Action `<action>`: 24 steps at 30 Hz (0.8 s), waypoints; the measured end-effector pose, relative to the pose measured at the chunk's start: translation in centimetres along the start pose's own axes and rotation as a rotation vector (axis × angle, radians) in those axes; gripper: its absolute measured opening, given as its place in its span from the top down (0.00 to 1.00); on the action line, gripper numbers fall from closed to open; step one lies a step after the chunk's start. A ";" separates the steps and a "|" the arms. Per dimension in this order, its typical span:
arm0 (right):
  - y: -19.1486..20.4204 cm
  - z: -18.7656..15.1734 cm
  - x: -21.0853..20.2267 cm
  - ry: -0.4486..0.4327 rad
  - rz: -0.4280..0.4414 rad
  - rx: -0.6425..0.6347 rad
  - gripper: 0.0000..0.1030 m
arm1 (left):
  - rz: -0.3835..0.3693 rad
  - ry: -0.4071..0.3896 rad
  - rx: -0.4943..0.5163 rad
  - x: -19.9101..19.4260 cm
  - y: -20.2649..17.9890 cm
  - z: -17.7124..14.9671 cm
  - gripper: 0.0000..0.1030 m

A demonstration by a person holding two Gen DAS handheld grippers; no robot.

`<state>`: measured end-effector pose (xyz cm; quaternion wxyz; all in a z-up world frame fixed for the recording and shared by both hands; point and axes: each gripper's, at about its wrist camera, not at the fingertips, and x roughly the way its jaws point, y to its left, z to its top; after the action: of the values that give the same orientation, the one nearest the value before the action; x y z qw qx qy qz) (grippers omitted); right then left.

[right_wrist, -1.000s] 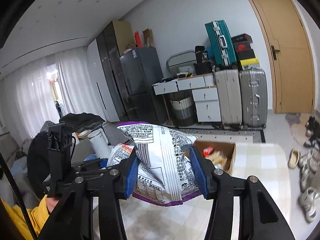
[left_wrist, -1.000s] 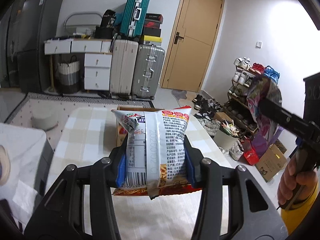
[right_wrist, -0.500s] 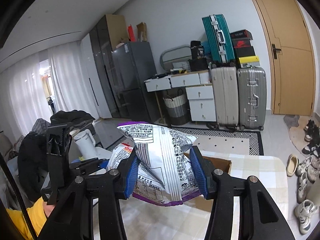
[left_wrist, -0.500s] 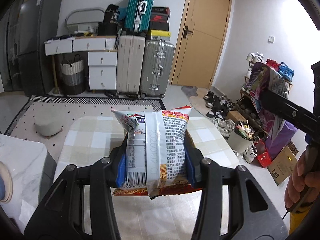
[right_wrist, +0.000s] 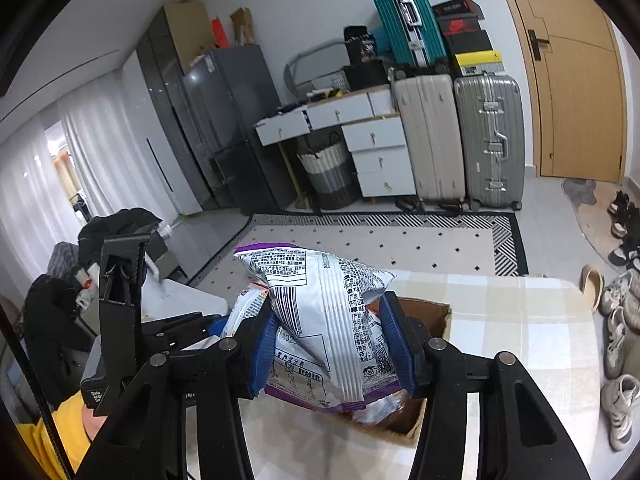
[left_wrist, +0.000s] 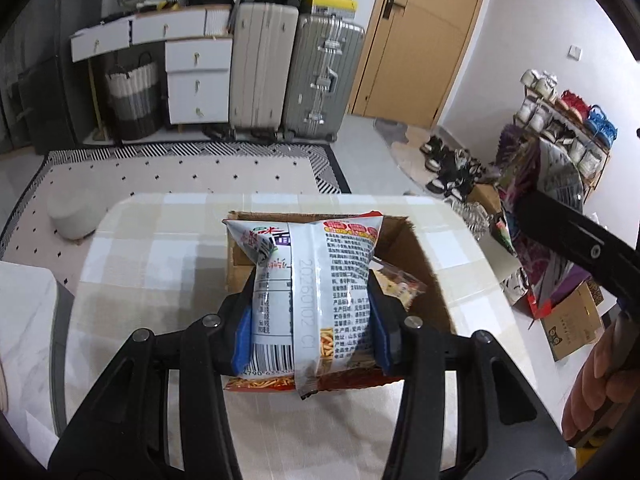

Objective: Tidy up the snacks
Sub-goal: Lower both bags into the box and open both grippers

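A: From the left wrist camera, what do you see?

B: The left gripper (left_wrist: 311,322) is clenched on a white-and-red crinkly plastic snack bag (left_wrist: 310,292), its blue fingers (left_wrist: 243,334) pressing the bag's sides. Just beyond the fingers sits an open brown cardboard box (left_wrist: 416,264) on the checked cream counter (left_wrist: 160,256). To the right of the fingers, inside the box, a small clear snack packet (left_wrist: 400,286) already lies. Far right, a hand (left_wrist: 600,384) holds the other tool with a purple bag in it.

A: And the right wrist camera?

B: The right gripper (right_wrist: 334,350) grasps a silver-and-purple foil snack bag (right_wrist: 324,320); both blue fingers (right_wrist: 394,344) squeeze it. The same cardboard box (right_wrist: 436,318) is below and behind the fingers, with some packets blurred inside. Left of the fingers, the left tool and its white bag peek in, with a yellow sleeve (right_wrist: 48,436) beneath.

A: How far along is the tidying?

B: Partway, I judge. At least one packet is boxed. Both held bags hang over or near the box, not yet let go. What's left is lowering each in and releasing. Whether more snacks wait elsewhere, I cannot tell.
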<state>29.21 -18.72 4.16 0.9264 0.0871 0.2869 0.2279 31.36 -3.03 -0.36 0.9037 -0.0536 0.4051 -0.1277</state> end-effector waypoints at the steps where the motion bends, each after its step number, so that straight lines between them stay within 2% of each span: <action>1: -0.5 0.1 0.8 0.011 -0.003 0.002 0.51 | 0.008 0.007 -0.005 1.0 0.1 0.2 0.58; 5: -2.4 0.0 3.7 0.046 -0.002 0.031 0.51 | -0.013 0.040 -0.032 4.7 1.1 1.5 0.58; 10: -3.8 -0.6 6.4 0.082 -0.008 0.044 0.51 | -0.001 0.078 -0.016 7.7 1.0 1.6 0.58; 13: -4.5 -0.9 7.4 0.096 -0.007 0.061 0.51 | 0.013 0.098 -0.024 9.2 1.2 2.1 0.49; 14: -4.7 -0.9 7.7 0.099 -0.009 0.064 0.51 | 0.011 0.099 -0.029 9.4 1.3 2.2 0.38; 15: -4.8 -1.0 7.7 0.099 -0.011 0.064 0.51 | 0.012 0.101 -0.031 9.5 1.4 2.3 0.28; 16: -4.9 -1.2 7.8 0.103 -0.012 0.062 0.51 | 0.016 0.095 -0.035 9.4 1.5 2.3 0.26; 24: -4.4 -1.7 7.8 0.105 -0.019 0.048 0.51 | 0.031 0.005 -0.061 6.2 2.6 2.6 0.25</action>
<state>35.55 -18.82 -2.39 0.9097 0.0947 0.3416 0.2165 37.78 -2.22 -3.63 0.9026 -0.0747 0.4118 -0.1011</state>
